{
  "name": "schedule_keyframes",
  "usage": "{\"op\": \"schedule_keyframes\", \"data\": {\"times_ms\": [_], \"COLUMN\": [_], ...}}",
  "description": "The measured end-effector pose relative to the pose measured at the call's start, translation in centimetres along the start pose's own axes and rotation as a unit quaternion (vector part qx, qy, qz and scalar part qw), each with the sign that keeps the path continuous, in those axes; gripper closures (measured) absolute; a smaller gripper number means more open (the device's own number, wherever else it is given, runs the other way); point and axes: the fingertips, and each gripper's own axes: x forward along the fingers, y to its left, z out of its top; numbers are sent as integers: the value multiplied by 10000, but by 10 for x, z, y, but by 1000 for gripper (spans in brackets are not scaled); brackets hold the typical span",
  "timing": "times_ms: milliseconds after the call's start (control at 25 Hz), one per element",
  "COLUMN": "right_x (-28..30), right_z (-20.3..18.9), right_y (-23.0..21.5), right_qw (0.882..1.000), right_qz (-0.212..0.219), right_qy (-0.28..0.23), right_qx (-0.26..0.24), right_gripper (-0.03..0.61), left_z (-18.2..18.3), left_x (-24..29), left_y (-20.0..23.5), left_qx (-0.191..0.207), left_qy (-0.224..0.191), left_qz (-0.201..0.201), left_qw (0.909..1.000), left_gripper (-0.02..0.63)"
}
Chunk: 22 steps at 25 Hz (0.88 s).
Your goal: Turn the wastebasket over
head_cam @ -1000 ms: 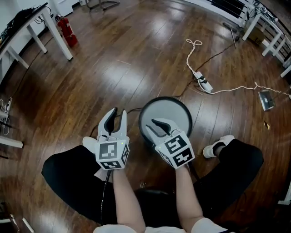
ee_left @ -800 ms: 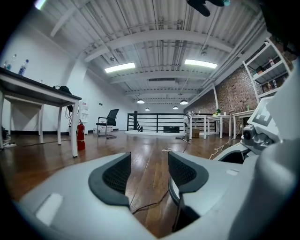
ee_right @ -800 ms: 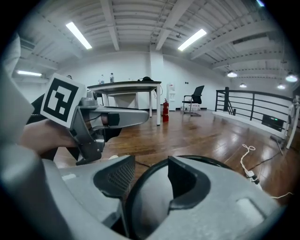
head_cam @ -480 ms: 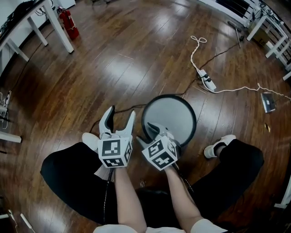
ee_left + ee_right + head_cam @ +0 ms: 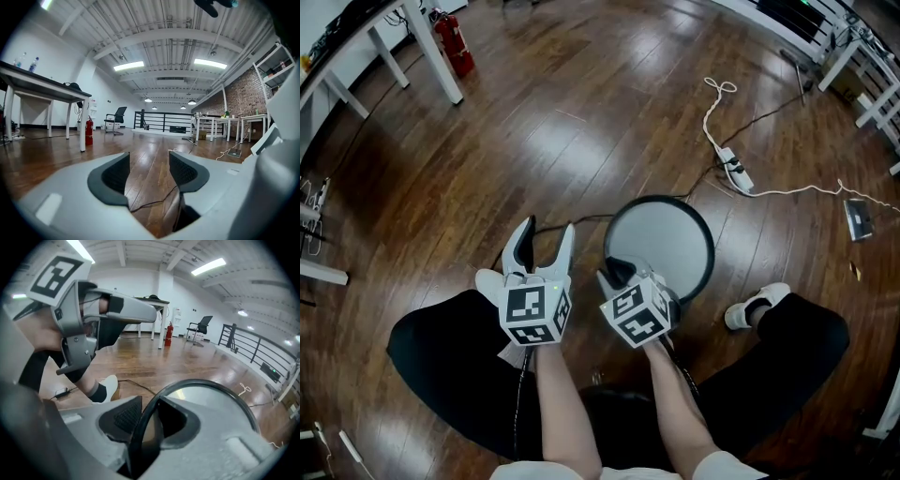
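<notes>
The wastebasket (image 5: 667,234) is round with a black rim and a pale grey inside. It stands upright, mouth up, on the wood floor between the person's legs. My right gripper (image 5: 615,273) is at its near-left rim. In the right gripper view the black rim (image 5: 206,383) runs between the two jaws, one pad inside and one outside, and my right gripper (image 5: 145,416) is closing on it. My left gripper (image 5: 546,231) hovers to the left of the basket, apart from it. Its jaws are spread wide and closing a little, and in its own view my left gripper (image 5: 147,164) has only floor between its pads.
A black cable (image 5: 581,219) runs across the floor just behind my left gripper. A white power strip (image 5: 737,170) with its cord lies beyond the basket. The person's shoe (image 5: 750,306) is at the right. A table leg (image 5: 433,54) and a red fire extinguisher (image 5: 456,43) stand far left.
My right gripper came down from above the basket's mouth to its near-left rim, opened wide, then narrowed around the rim. My left gripper's jaws spread wider and it stayed in place.
</notes>
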Motion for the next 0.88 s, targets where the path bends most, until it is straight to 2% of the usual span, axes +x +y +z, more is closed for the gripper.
{"op": "schedule_keyframes", "data": {"times_ms": [120,280,480,600,720,800,880], "right_x": [-15,-37,-63,-82,-98,-105,-111], "right_z": [5,12,23,27,18,0,-26], "right_y": [-11,-34,-57,-73,-97,-116,-136], "right_qw": [9996,9965,9864,9710,9456,9280,9183], "right_qz": [43,-25,-48,-1,5,-163,-458], "right_qy": [-185,-698,-1354,-1882,-2371,-2537,-2554], "right_qx": [222,460,935,1472,2229,2723,2990], "right_gripper": [483,488,491,497,503,515,532], "left_z": [7,9,13,14,11,7,1], "left_x": [-4,-4,-4,-3,-1,0,1], "left_y": [4,1,2,-1,-7,-10,-14], "left_qx": [-41,57,4,37,86,108,120], "left_qy": [-69,-15,-27,-44,8,54,109], "left_qz": [84,116,124,82,11,-28,-74], "left_qw": [9999,9999,9999,10000,10000,9999,9998], "left_gripper": [327,334,336,337,337,339,339]}}
